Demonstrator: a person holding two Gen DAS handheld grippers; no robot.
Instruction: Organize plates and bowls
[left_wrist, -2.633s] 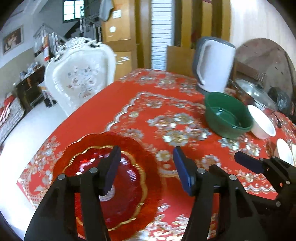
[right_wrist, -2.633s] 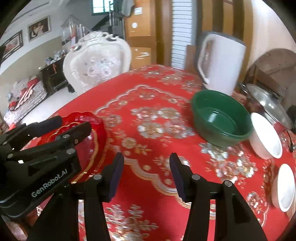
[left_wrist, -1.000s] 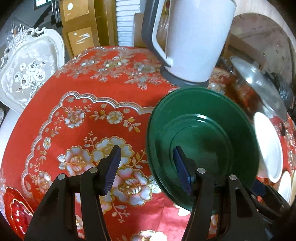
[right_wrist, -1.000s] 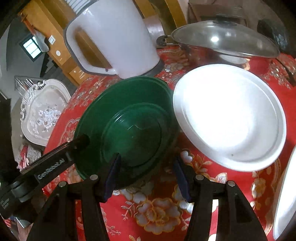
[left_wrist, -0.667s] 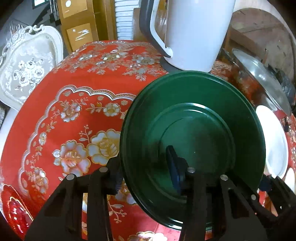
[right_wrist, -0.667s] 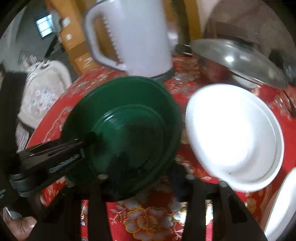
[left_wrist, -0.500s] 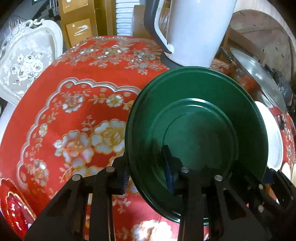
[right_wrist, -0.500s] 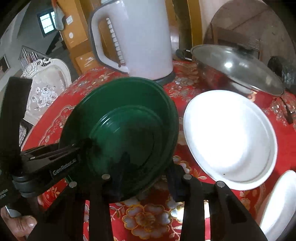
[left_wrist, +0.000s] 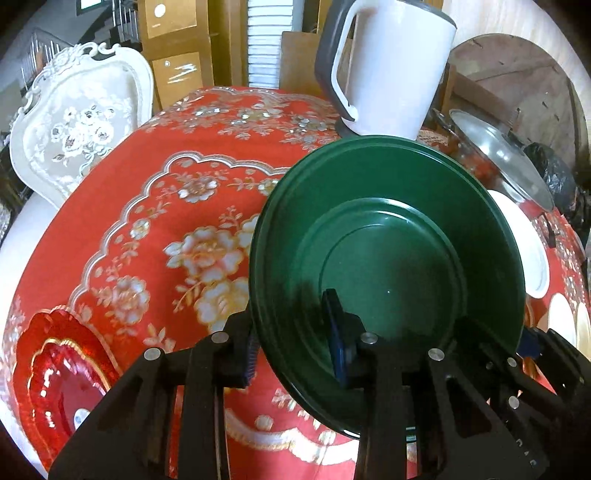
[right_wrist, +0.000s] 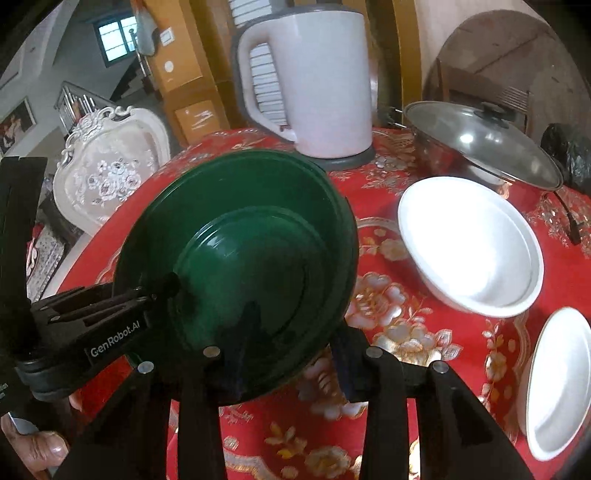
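A green bowl (left_wrist: 388, 258) (right_wrist: 236, 258) hangs tilted above the red tablecloth, held from both sides. My left gripper (left_wrist: 293, 332) is shut on the bowl's near-left rim, one pad inside and one outside. My right gripper (right_wrist: 291, 354) is shut on the bowl's near-right rim in the same way; in the left wrist view it (left_wrist: 532, 343) shows at the bowl's right edge. The left gripper (right_wrist: 162, 291) appears at the left in the right wrist view. A red glass plate (left_wrist: 62, 373) lies at the table's near-left. A white bowl (right_wrist: 472, 243) (left_wrist: 528, 251) sits to the right.
A white electric kettle (left_wrist: 388, 70) (right_wrist: 314, 85) stands behind the green bowl. A steel pot with a glass lid (right_wrist: 480, 144) is at the back right. Another white dish (right_wrist: 554, 384) lies at the near right. A white carved chair (left_wrist: 81, 122) stands beyond the table's left edge.
Both grippers closed on the green bowl's rim and lifted it off the cloth. The bowl has moved left, away from the white bowl and the kettle, and tilted.
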